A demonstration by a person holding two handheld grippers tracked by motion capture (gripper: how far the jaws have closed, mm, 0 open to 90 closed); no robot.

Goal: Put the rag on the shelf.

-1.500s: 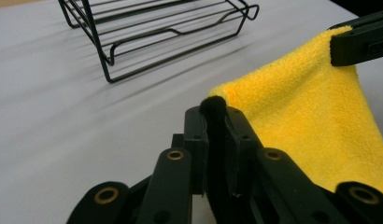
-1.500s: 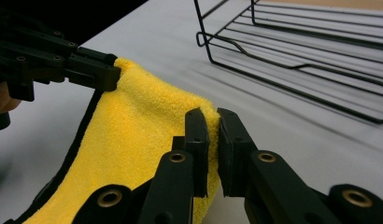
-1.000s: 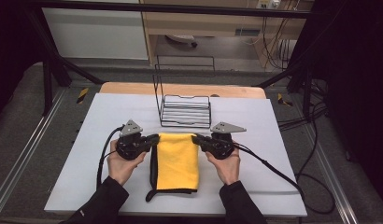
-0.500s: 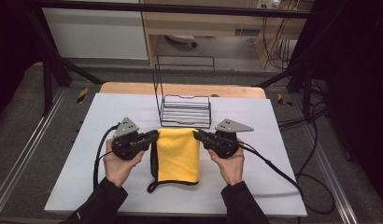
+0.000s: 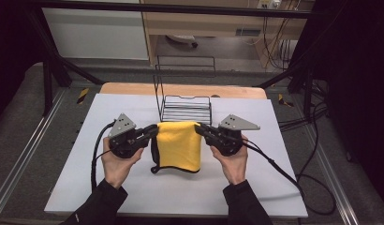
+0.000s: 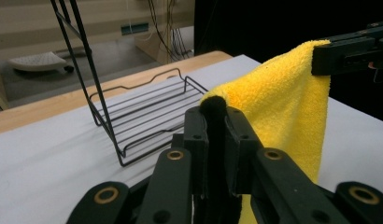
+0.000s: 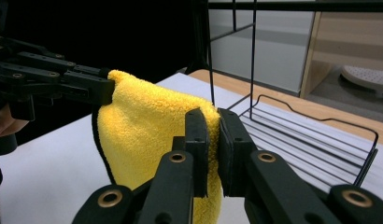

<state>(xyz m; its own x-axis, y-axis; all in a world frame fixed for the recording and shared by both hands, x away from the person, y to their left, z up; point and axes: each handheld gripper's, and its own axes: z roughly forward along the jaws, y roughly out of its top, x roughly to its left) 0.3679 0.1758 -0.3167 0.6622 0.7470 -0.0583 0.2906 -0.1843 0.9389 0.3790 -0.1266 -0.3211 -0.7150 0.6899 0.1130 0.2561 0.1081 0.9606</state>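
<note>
While pinched at both top corners, yellow cloth (image 5: 179,144) hangs between fingers (image 6: 197,135).

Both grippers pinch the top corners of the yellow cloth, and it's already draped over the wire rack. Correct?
Not quite. The left gripper and right gripper do pinch the yellow cloth by its top corners, but the high view shows it hanging in front of the wire rack, not draped over it.

The left gripper (image 6: 216,112) pinches the yellow cloth's (image 6: 283,107) black-edged corner.
</note>
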